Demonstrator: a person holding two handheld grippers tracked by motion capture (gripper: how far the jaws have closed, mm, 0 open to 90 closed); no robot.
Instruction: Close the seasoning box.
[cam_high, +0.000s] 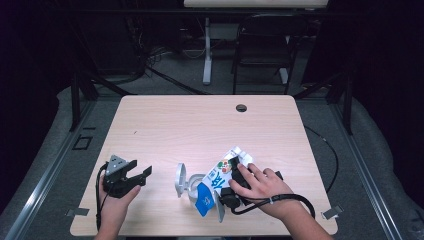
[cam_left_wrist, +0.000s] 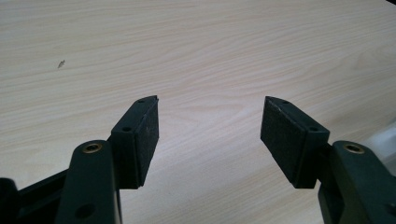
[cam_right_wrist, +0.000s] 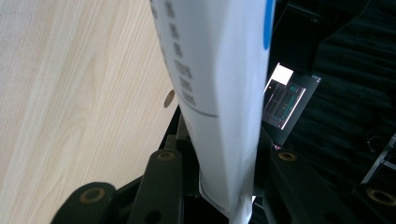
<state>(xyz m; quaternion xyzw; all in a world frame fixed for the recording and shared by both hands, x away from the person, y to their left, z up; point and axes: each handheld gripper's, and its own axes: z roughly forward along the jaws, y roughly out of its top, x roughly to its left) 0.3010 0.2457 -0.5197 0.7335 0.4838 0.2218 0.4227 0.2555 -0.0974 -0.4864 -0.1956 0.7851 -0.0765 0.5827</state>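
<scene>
High view: the right gripper (cam_high: 235, 182) pinches a carton (cam_high: 225, 172) lying near the table's (cam_high: 200, 120) front edge; the left gripper (cam_high: 131, 175) rests well apart. Left gripper view: jaws spread over bare wood. Right gripper view: jaws clamp the carton (cam_right_wrist: 219, 93).

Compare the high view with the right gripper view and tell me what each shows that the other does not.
High view alone: the left gripper, open on bare wood, a white lidded cup lying by the carton, the person's hands, and a chair beyond the table. Right gripper view alone: a close look at the carton's printed white side standing between the right gripper's fingers, plus a lit screen in the dark behind. Both share the carton and the wooden table.
</scene>
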